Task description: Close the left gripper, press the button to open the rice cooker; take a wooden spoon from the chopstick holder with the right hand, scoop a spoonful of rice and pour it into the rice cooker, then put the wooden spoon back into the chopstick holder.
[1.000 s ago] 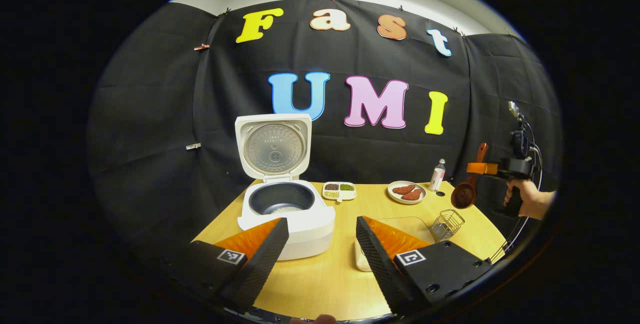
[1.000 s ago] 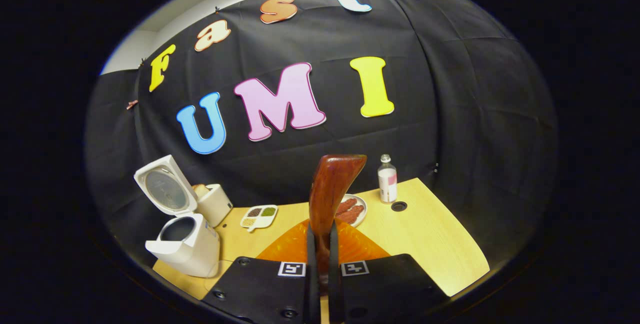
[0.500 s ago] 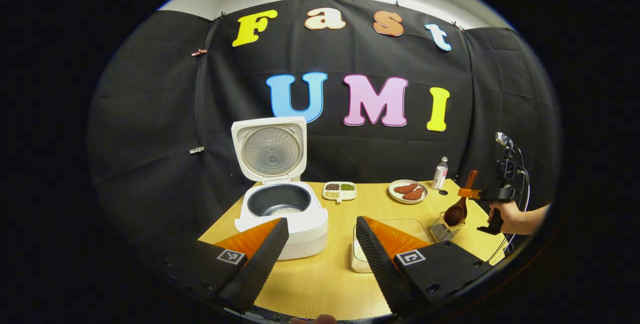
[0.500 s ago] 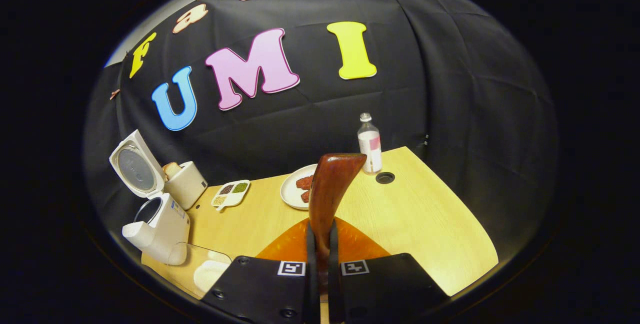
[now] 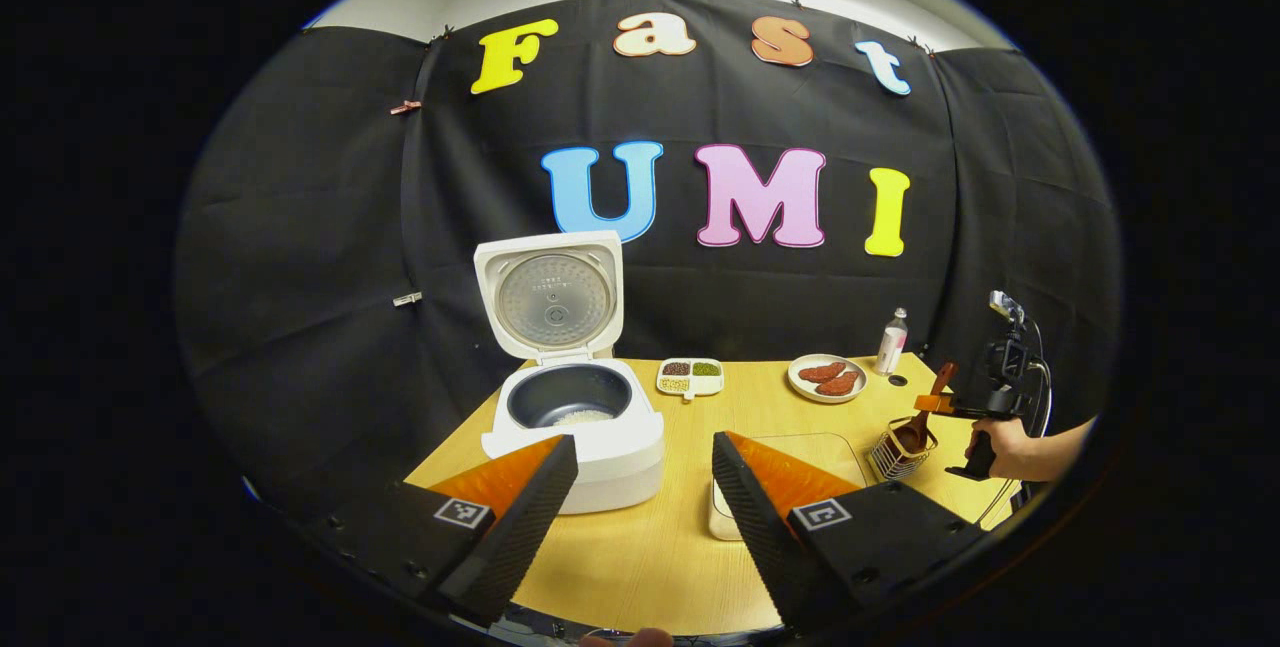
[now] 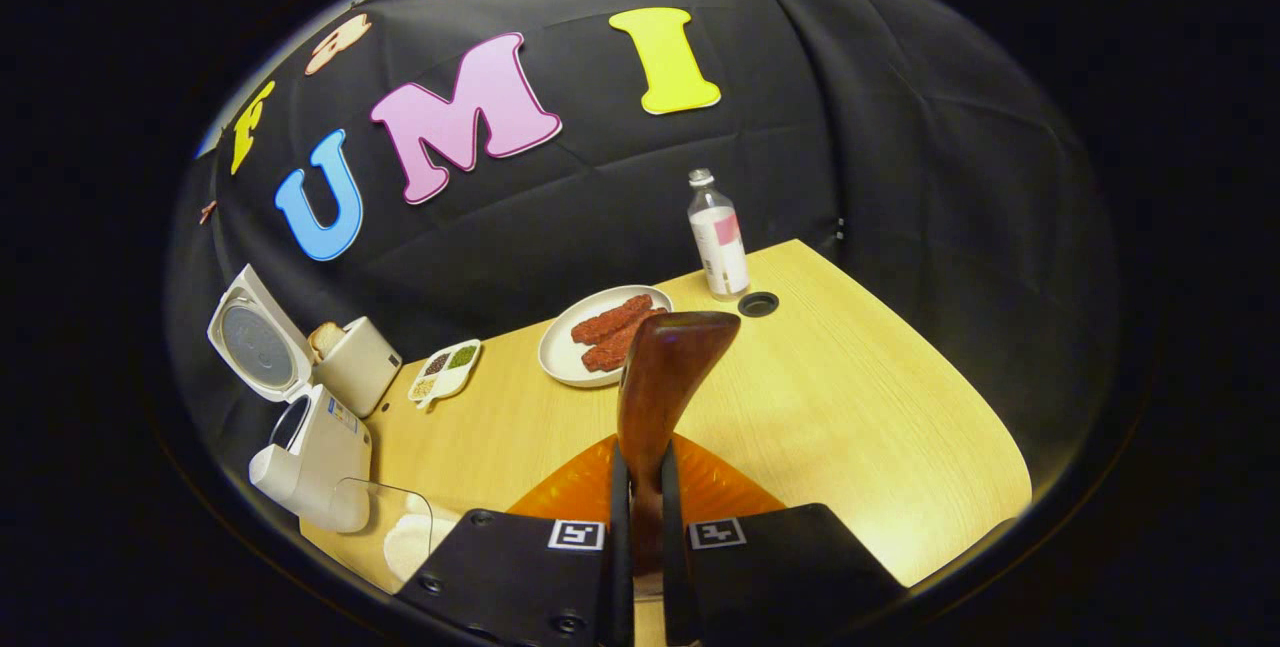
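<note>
rice cooker (image 5: 575,427): white, lid up, rice inside | wooden spoon (image 5: 915,425): bowl down in wire chopstick holder (image 5: 897,451)

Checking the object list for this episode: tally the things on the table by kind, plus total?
Appliances: 2, rice cooker, toaster
Dishes: 3, divided snack tray, plate, clear rice container
Bottles: 1, bottle
Holders: 1, chopstick holder
Utensils: 1, wooden spoon, held by the right gripper, bowl in the holder
Total: 8

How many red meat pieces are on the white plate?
2, side by side on the white plate: one piece nearer the bottle, the other partly behind the wooden spoon.
</note>
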The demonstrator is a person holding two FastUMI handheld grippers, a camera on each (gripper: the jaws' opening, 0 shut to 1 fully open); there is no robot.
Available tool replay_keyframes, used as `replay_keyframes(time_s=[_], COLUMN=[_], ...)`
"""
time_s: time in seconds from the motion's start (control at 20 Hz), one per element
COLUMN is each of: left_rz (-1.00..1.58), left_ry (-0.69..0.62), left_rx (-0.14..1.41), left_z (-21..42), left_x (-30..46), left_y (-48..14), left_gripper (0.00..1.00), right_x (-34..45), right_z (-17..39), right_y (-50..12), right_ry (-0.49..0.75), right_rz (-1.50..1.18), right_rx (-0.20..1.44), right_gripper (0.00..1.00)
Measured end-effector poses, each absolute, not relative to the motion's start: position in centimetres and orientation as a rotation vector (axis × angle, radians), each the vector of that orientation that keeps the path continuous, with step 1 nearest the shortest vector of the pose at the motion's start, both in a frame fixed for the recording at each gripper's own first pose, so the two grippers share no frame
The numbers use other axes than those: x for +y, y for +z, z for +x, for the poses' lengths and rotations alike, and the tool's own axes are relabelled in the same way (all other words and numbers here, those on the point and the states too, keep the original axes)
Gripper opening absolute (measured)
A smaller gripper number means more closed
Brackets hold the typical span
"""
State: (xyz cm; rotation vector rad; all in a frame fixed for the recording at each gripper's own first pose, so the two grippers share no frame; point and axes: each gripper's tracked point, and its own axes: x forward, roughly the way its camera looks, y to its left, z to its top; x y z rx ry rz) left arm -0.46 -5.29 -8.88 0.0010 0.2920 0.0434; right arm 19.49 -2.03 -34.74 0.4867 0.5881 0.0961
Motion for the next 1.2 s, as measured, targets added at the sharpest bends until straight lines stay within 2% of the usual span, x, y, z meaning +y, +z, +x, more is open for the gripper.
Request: replay_keyframes(time_s=[0.1, 0.15, 0.2, 0.25, 0.3, 0.35, 0.4, 0.45, 0.5, 0.85, 1.2], left_rz=[-0.008, -0.010, -0.010, -0.009, -0.008, -0.006, -0.009, -0.012, -0.011, 0.010, 0.058], left_ry=[0.036, 0.031, 0.027, 0.022, 0.016, 0.010, 0.000, -0.013, -0.017, -0.032, 0.013], left_rx=[0.293, 0.291, 0.289, 0.285, 0.280, 0.274, 0.268, 0.260, 0.251, 0.164, 0.003], left_z=[-0.6, -0.6, -0.4, -0.4, -0.2, 0.0, 0.3, 0.5, 1.0, 6.0, 14.0], left_x=[-5.5, -5.5, -5.6, -5.5, -5.6, -5.5, -5.6, -5.7, -5.5, -3.5, 0.5], left_y=[-8.9, -8.8, -8.6, -8.6, -8.3, -8.2, -7.9, -7.6, -7.1, -3.1, 4.9], left_gripper=[0.94, 0.94, 0.94, 0.94, 0.94, 0.94, 0.94, 0.94, 0.94, 0.95, 0.95], right_x=[-2.9, -3.2, -3.4, -3.5, -3.8, -4.1, -4.5, -4.8, -5.2, -6.9, -7.1], right_z=[18.6, 18.3, 18.0, 17.5, 17.1, 16.7, 16.1, 15.4, 14.8, 9.1, 5.5], right_y=[-34.7, -34.8, -34.6, -34.4, -34.1, -33.8, -33.3, -32.9, -32.6, -27.9, -21.5], right_ry=[0.080, 0.075, 0.076, 0.078, 0.080, 0.076, 0.074, 0.068, 0.061, 0.068, 0.090], right_rz=[0.497, 0.500, 0.514, 0.523, 0.529, 0.531, 0.535, 0.533, 0.525, 0.377, 0.278], right_rx=[0.589, 0.596, 0.599, 0.606, 0.604, 0.600, 0.593, 0.588, 0.582, 0.505, 0.405], right_gripper=[0.18, 0.23, 0.44, 0.34, 0.51, 0.72, 0.85, 0.86, 0.96, 0.99, 0.98])
